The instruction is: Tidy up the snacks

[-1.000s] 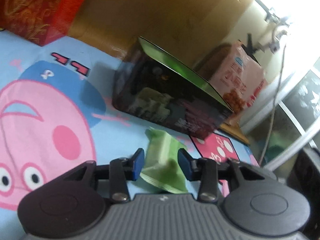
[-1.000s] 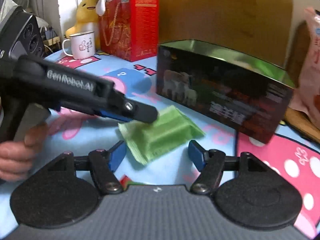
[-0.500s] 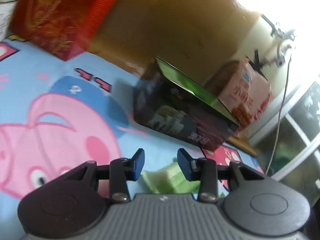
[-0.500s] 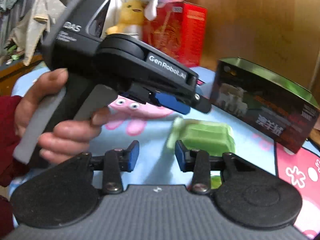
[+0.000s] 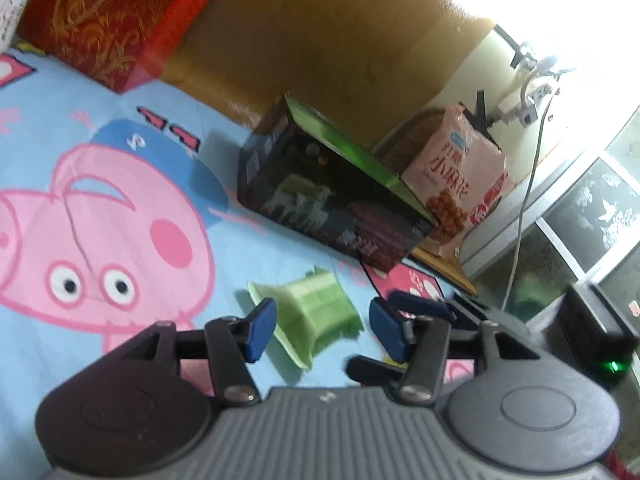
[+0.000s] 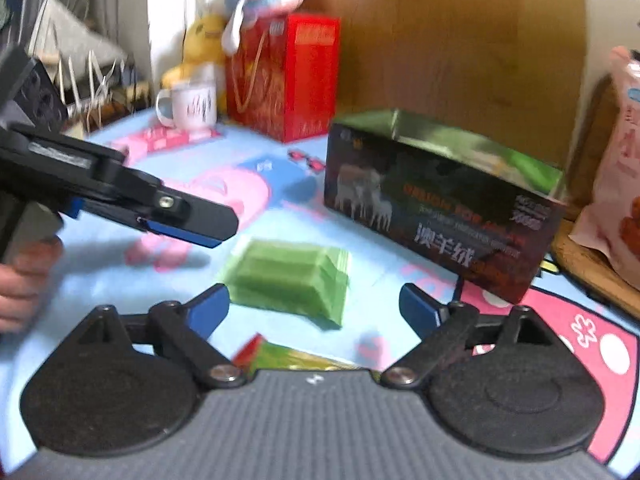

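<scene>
Both grippers stand open and empty: right gripper [image 6: 314, 306] and left gripper [image 5: 322, 330] have just widened. Between them, 1 green snack packet [image 6: 288, 276] lies loose on the cartoon cloth [image 5: 100, 208], beside the dark open box [image 6: 440, 200]; boxing it remains.

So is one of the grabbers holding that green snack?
No, nothing is held. The green snack packet lies on the cartoon cloth; the left gripper and right gripper just opened.
</scene>
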Tool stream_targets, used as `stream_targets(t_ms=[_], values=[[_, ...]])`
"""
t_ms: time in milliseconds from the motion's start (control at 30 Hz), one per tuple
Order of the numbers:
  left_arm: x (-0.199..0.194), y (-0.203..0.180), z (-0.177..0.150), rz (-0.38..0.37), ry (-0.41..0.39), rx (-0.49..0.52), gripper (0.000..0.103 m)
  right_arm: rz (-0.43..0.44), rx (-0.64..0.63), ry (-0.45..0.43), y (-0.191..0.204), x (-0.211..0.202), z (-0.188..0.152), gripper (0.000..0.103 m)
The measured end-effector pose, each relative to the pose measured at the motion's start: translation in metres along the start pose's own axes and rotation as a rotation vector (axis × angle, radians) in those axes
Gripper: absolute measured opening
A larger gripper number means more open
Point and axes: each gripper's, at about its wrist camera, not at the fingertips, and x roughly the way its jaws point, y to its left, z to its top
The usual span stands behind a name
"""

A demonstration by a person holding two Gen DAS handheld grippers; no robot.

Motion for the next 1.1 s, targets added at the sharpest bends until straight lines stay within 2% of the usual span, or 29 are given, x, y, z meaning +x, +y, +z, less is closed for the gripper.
stream_targets(t_ms=[100,167,267,300,333,433,700,867,1100], values=[[0.008,0.004,-0.004,-0.011,0.024,-0.003,0.052,0.019,-0.042,0.047,0.001,0.014,-0.001,0.093],[0.010,0.004,-0.005,-0.013,0.022,0.008,0.050,0.048,-0.026,0.051,0.000,0.017,0.002,0.088],[0.011,0.006,-0.005,-0.021,0.020,0.010,0.045,0.059,-0.004,0.056,0.004,0.015,0.003,0.078],[0.012,0.006,-0.004,-0.023,0.021,0.008,0.044,0.065,-0.009,0.053,0.008,0.013,0.003,0.067],[0.012,0.007,-0.004,-0.024,0.021,0.005,0.044,0.061,-0.012,0.052,0.011,0.013,0.003,0.063],[0.009,0.007,-0.004,-0.022,0.009,0.004,0.044,0.023,-0.012,0.042,0.021,0.009,0.001,0.060],[0.003,0.012,-0.003,0.002,-0.022,-0.007,0.045,0.088,-0.010,0.016,0.045,-0.012,-0.014,0.060],[0.002,0.011,-0.003,0.015,-0.025,0.003,0.046,0.048,-0.020,0.004,0.047,-0.013,-0.020,0.061],[0.000,0.011,-0.003,0.012,-0.028,0.004,0.051,-0.002,-0.006,-0.013,0.040,-0.014,-0.025,0.076]])
